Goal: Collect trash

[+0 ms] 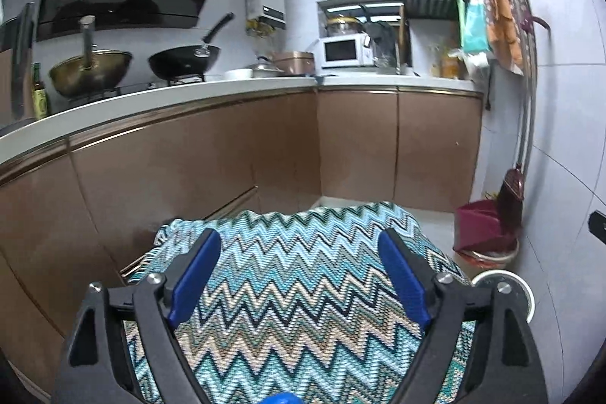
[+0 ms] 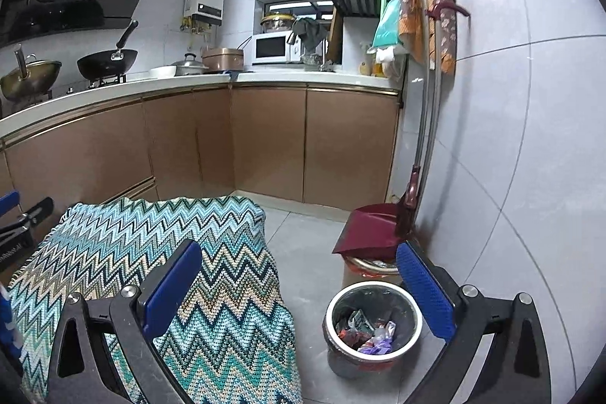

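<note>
A round metal-rimmed trash bin (image 2: pixel 373 322) stands on the grey floor right of a table draped in a zigzag cloth (image 2: pixel 159 252). Crumpled wrappers and a purple bag (image 2: pixel 375 343) lie inside it. My right gripper (image 2: pixel 299 275) is open and empty, above the cloth's right edge and the bin. My left gripper (image 1: pixel 299 264) is open and empty over the zigzag cloth (image 1: pixel 288 275). In the left wrist view only the bin's rim (image 1: pixel 496 277) shows behind the right finger. No loose trash shows on the cloth.
A dark red dustpan (image 2: pixel 369 231) and a broom (image 2: pixel 409 199) lean on the tiled wall beyond the bin. Brown cabinets (image 2: pixel 265 139) with a white counter run along the back and left. Woks (image 1: pixel 183 61) and a microwave (image 1: pixel 344 52) sit on it.
</note>
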`<state>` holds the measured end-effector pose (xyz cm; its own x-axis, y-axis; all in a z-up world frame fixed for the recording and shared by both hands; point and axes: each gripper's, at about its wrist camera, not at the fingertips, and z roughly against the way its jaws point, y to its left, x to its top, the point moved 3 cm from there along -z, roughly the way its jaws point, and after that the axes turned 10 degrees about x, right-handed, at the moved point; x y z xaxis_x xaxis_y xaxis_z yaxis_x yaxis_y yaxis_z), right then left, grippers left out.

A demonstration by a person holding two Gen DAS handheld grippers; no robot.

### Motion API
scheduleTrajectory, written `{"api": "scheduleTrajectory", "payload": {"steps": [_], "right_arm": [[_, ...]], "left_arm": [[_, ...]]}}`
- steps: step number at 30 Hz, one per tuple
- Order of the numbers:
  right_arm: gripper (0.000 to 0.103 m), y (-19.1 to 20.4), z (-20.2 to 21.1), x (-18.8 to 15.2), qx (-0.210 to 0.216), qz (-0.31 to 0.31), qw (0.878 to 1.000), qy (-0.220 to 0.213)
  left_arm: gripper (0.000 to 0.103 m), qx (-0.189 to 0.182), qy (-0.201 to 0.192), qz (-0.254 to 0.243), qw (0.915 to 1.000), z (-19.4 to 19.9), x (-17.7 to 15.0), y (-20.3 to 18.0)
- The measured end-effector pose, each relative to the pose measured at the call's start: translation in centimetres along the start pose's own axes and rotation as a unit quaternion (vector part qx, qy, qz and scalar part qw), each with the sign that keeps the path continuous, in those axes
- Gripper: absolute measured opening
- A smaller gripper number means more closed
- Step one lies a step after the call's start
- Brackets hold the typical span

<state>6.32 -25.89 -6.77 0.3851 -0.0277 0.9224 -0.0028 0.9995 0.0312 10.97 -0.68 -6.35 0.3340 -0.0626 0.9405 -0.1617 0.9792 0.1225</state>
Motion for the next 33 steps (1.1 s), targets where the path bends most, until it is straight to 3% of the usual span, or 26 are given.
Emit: {"api": "scheduleTrajectory", "payload": {"steps": [18, 33], "right_arm": [[0.103, 2.8, 3.5, 0.6, -0.011, 0.041, 0.999, -0.032], [0.103, 3.1, 1.0, 1.9, 0.003, 0.051, 0.998, -0.039]], "left_arm": [[0.086, 0.029, -0.04, 0.04, 0.998, 3.1, 0.7, 4.4], [0.086, 0.054, -0.041, 0.023, 0.9974, 1.3, 1.5, 5.0]]}}
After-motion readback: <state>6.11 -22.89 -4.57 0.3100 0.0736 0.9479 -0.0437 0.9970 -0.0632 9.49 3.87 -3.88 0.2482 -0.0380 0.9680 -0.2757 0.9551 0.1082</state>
